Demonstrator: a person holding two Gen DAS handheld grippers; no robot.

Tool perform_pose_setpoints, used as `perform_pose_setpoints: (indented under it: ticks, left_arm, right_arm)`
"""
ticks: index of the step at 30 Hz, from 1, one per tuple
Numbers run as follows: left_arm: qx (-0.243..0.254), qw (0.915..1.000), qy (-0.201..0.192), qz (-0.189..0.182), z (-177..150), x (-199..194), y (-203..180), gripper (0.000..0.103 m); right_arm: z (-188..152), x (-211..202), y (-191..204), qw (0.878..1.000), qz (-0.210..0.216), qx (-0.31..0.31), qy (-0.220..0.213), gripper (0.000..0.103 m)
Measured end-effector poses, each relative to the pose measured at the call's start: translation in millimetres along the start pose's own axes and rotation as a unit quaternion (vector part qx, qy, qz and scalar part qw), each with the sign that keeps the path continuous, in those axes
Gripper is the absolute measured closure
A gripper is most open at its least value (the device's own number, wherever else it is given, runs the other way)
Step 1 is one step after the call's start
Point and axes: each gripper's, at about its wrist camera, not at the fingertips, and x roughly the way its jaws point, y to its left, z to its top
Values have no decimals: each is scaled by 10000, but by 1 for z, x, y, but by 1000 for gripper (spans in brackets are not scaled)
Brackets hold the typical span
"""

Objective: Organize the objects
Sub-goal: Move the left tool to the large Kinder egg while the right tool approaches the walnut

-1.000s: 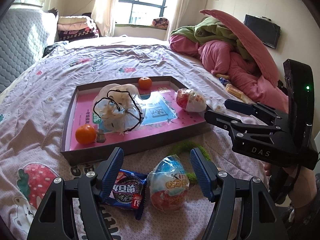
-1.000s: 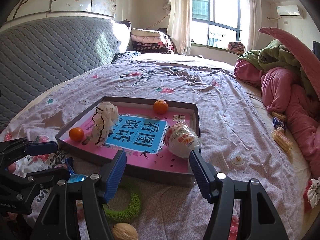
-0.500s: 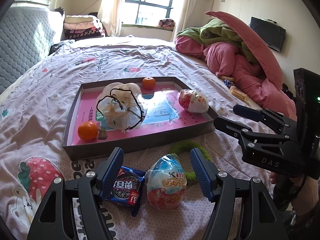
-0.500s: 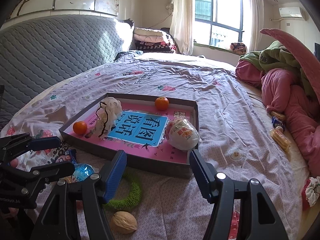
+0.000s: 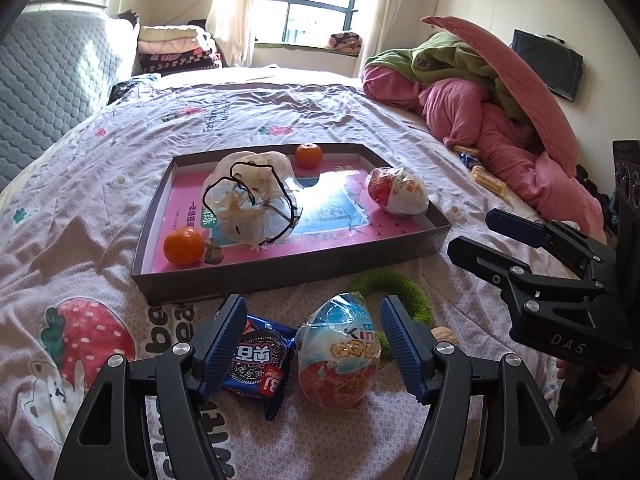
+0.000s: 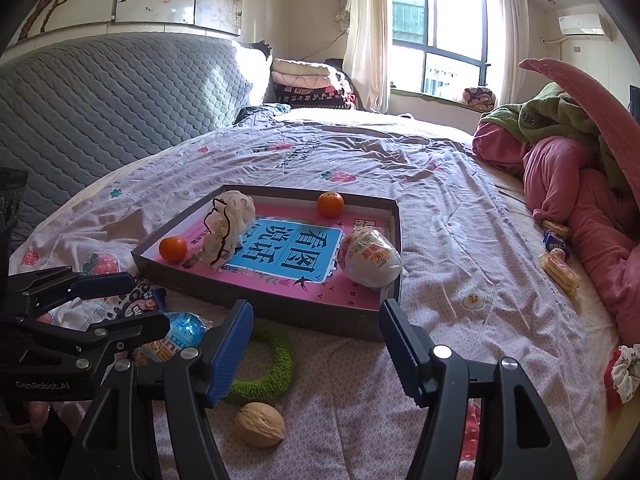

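A blue and red foil-wrapped toy egg (image 5: 340,352) lies on the bedspread between the jaws of my left gripper (image 5: 314,320), which is open; neither pad presses on it. A blue cookie pack (image 5: 260,360) lies beside the egg, against the left pad. Beyond them stands a shallow grey tray (image 5: 280,276) holding two oranges (image 5: 184,245), a mesh pouch (image 5: 252,200) and a white and red egg (image 5: 398,191). My right gripper (image 6: 316,320) is open and empty, facing the tray's near wall (image 6: 280,304). A green ring (image 6: 272,364) and a walnut (image 6: 260,424) lie below it.
A heap of pink and green quilts (image 5: 500,120) fills the bed's right side, with snack packets (image 6: 558,268) and a scrunchie (image 6: 624,372) near it. The grey padded headboard (image 6: 100,100) bounds the left. A hand (image 5: 616,400) holds the right gripper.
The left gripper has tilted slightly, so the tray sits a little farther up in its view. The right gripper has drawn back a little, showing the whole walnut. Both jaws kept their width.
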Motion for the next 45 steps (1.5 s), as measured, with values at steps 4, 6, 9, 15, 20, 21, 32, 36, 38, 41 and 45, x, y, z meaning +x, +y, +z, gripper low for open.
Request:
perform_pose_setpoints:
  ticks: [4,6,9,15,20,21,32,36,38,41,45]
  left_arm:
    - [-28,10000,32,-11,0,0,2,32]
    - [-29,10000,41,20,-1,-1,2,32]
    - [15,10000,42,41,-2,-2,2,32]
    - [141,9999,87,47,-8,-4,-1,32]
    - [322,9993,130,97,-13,-4,-6,32]
    - [350,9992,143,101,-15,-4,-6,32]
    - [494,9984,264,71,-22,1,-12,32]
    - [510,9981,344,67,-24,6,-14,32]
    - [552,9978,361,75,-23,8,-16,32]
    - [597,9975,374,86,-24,10,-19,32]
    - [624,9972,409,100,-23,13,-20,32]
  right_arm:
    - [-3,-1,3,10000,27,-25,7,32]
    - [-3,-1,4,10000,60,-47,12,32]
    - [-6,-2,8,9999,41,-135,23,31]
    - [-13,-3,10,9998,20,-200,93,31]
    - [-19,-4,10,9996,6,-236,165,31]
    - [-21,-4,10,9995,-11,-255,192,31]
    - [-43,-5,11,9986,117,-257,440,28]
    - [-48,-2,12,9979,168,-276,570,28]
    - [-50,-1,13,9975,182,-319,609,28]
    - [-54,0,15,9969,192,-379,662,28]
    - [-58,4,18,9957,218,-466,776,28]
